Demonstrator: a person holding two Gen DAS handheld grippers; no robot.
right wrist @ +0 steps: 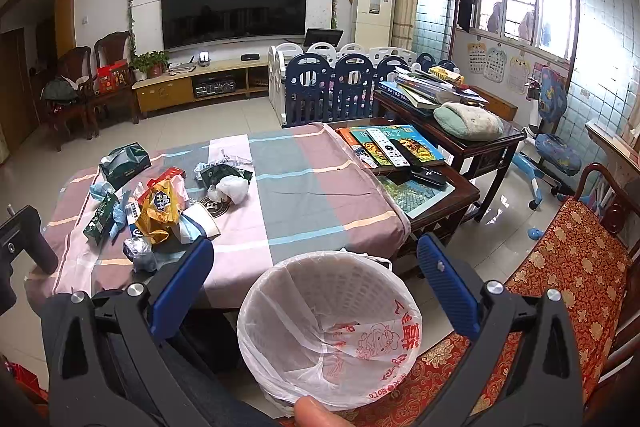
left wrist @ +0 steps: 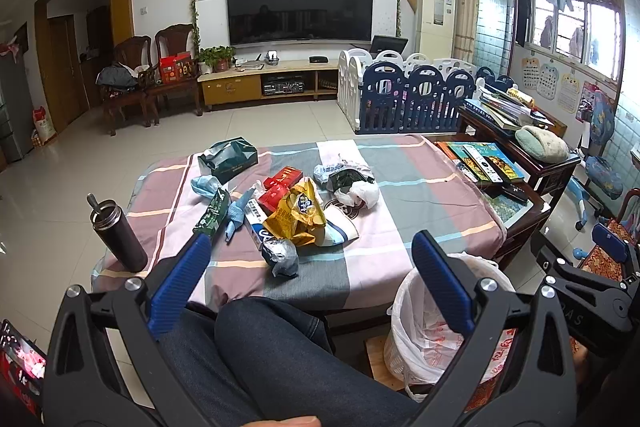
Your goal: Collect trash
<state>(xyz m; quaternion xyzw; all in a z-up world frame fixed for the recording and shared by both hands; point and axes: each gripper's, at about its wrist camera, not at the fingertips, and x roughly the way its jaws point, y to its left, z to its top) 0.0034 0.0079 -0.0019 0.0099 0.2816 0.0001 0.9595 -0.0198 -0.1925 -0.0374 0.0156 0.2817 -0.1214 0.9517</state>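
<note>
Table cloth point(left wrist: 420, 195): checked in dusty pink, grey and white, thin light-blue and peach stripes.
Trash pile, left part of cloth: golden-yellow crinkled snack bag point(left wrist: 296, 215); two red boxes point(left wrist: 282, 177); dark green carton point(left wrist: 228, 159) at far left; white crumpled plastic bag point(left wrist: 360, 193); silvery foil wad point(left wrist: 280, 257) nearest.
Flask point(left wrist: 118, 233): dark brown, steel rim.
Bin point(right wrist: 332, 331): white lattice, translucent white liner with red print.
Gripper pads point(left wrist: 180, 291): ribbed blue on black frames.
Seat cushion point(right wrist: 560, 267), right: red, gold floral.
</note>
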